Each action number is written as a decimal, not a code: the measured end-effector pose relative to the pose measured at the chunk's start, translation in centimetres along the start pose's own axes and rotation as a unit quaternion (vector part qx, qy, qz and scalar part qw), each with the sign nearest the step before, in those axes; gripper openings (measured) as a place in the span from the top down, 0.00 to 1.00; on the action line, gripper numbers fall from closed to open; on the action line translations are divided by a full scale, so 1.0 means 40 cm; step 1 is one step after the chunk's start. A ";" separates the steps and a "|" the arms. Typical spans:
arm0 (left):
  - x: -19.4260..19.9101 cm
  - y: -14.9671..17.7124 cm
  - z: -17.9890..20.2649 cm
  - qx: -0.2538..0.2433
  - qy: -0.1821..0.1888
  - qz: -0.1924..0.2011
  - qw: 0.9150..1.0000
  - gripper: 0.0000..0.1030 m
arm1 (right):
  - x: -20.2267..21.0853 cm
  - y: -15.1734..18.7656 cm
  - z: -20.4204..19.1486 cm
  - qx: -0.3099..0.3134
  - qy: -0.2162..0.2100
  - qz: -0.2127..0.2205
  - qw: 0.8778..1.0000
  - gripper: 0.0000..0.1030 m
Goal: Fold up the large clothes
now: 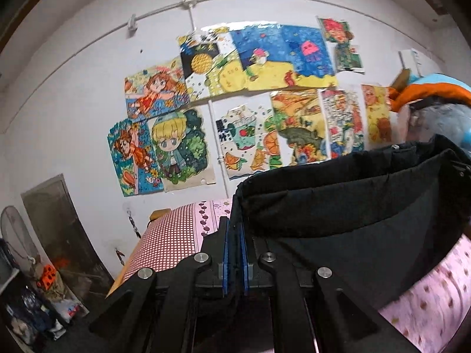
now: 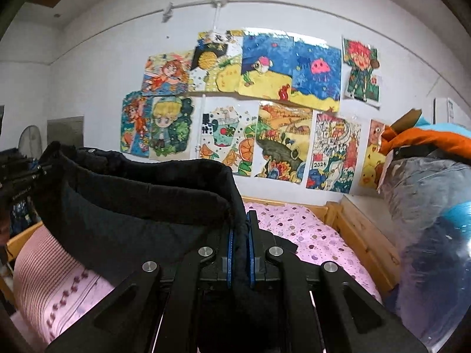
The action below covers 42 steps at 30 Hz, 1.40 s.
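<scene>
A large black garment (image 1: 353, 206) hangs stretched between my two grippers above the bed. My left gripper (image 1: 234, 235) is shut on the garment's left edge, with cloth pinched between its blue pads. My right gripper (image 2: 240, 229) is shut on the garment's right edge (image 2: 147, 194), which sags to the left toward the other gripper (image 2: 20, 182). The garment's top hem is doubled over. Its lower part is hidden below both views.
The bed has a pink dotted sheet (image 2: 309, 235) and a red checked cover (image 1: 170, 235) in a wooden frame (image 2: 362, 235). Children's drawings (image 2: 265, 103) cover the white wall behind. A plastic-wrapped bundle with orange cloth (image 2: 435, 206) is piled at right. Clutter and a fan (image 1: 17, 235) stand at left.
</scene>
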<state>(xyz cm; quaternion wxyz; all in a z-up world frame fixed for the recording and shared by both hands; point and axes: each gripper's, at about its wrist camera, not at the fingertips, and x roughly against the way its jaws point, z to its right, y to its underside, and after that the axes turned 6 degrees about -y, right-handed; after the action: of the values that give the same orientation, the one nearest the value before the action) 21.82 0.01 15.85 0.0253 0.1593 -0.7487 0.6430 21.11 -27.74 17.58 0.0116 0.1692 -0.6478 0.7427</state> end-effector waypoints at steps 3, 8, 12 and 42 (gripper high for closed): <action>-0.082 -0.011 0.011 0.021 -0.011 -0.007 1.000 0.93 | -0.076 -0.011 -0.001 0.006 0.005 -0.002 1.000 0.93; -0.202 -0.016 0.037 0.042 -0.033 -0.020 0.998 0.93 | -0.210 -0.025 0.014 -0.002 0.011 -0.005 1.000 0.93; -0.311 -0.015 0.066 0.042 -0.040 -0.038 0.998 0.93 | -0.330 -0.022 0.045 -0.022 0.007 -0.023 0.999 0.93; -0.437 0.109 0.109 0.011 0.022 -0.012 1.000 0.00 | -0.665 0.208 0.179 -0.142 -0.066 -0.124 0.980 0.33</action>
<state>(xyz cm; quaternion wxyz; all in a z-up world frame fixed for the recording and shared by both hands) 37.93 -0.08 6.72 0.0478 0.1545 -0.7389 0.6541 45.92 -30.63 3.27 0.0847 0.2938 -0.7201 0.6229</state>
